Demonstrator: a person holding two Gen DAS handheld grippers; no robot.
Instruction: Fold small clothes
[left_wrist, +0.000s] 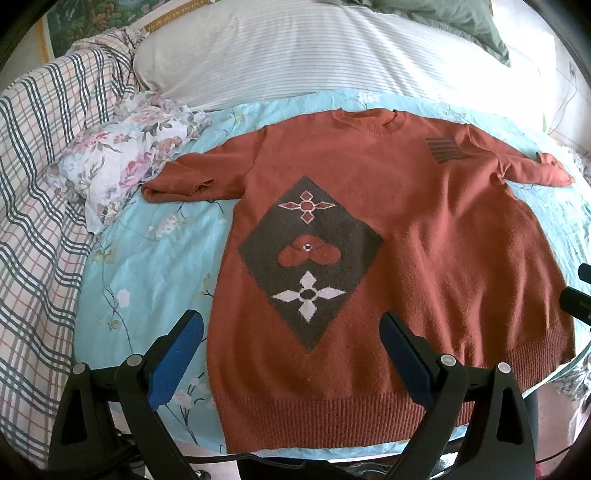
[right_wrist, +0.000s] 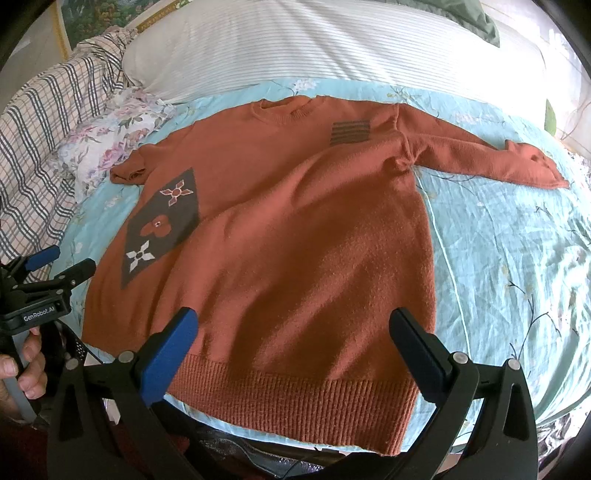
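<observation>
A rust-orange knit sweater (left_wrist: 424, 221) lies flat, front up, on a light blue floral sheet (left_wrist: 155, 258), neck away from me. It has a dark diamond patch with flowers (left_wrist: 308, 258) and a striped patch (left_wrist: 445, 149). Both sleeves spread sideways; the left sleeve (left_wrist: 177, 184) is partly folded under. My left gripper (left_wrist: 291, 332) is open and empty, above the lower left part near the hem. My right gripper (right_wrist: 293, 328) is open and empty, above the lower right part of the sweater (right_wrist: 295, 221). The left gripper also shows in the right wrist view (right_wrist: 66, 262).
A floral cloth (left_wrist: 122, 155) lies bunched beside the left sleeve. A plaid blanket (left_wrist: 33, 184) runs along the left. A white striped pillow (left_wrist: 314, 55) and a green pillow (left_wrist: 461, 26) lie behind the sweater. The bed's near edge is just below the hem.
</observation>
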